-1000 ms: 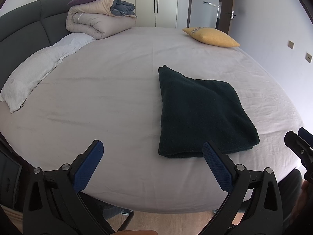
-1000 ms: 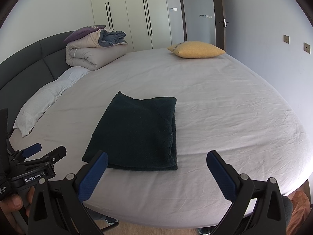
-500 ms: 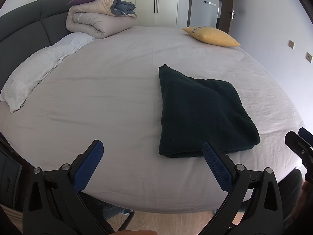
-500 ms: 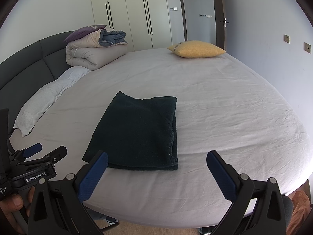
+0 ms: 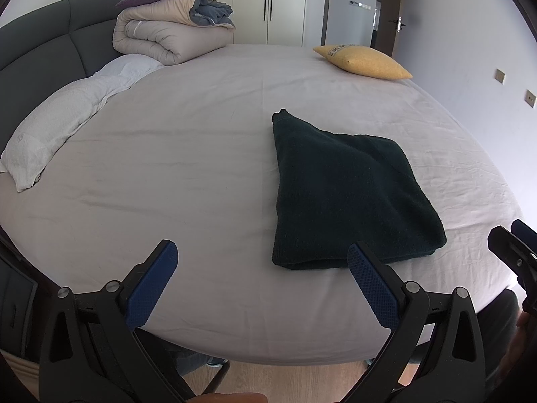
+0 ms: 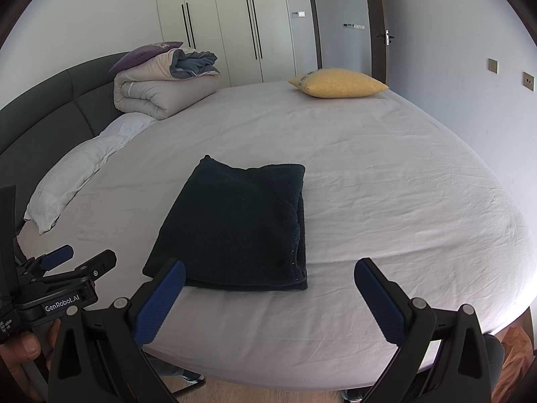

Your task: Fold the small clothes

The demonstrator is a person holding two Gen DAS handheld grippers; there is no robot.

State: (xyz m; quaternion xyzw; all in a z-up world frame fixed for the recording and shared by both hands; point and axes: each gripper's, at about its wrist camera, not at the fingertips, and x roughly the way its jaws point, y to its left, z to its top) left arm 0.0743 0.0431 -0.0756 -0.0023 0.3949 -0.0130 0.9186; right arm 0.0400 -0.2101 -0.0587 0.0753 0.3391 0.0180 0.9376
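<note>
A dark green folded garment point(image 5: 349, 191) lies flat on the grey bed sheet point(image 5: 174, 174), near the front edge; it also shows in the right wrist view point(image 6: 241, 225). My left gripper point(image 5: 263, 277) is open and empty, held above the front edge of the bed, left of the garment's near corner. My right gripper point(image 6: 270, 290) is open and empty, just in front of the garment's near edge. The left gripper also shows in the right wrist view point(image 6: 79, 257), open.
A white pillow point(image 5: 63, 127) lies along the dark headboard point(image 5: 40, 50) at left. A rolled duvet point(image 5: 167, 30) with a purple cushion sits at the back. A yellow pillow point(image 5: 364, 62) lies at the back right. Wardrobe doors and a door stand behind.
</note>
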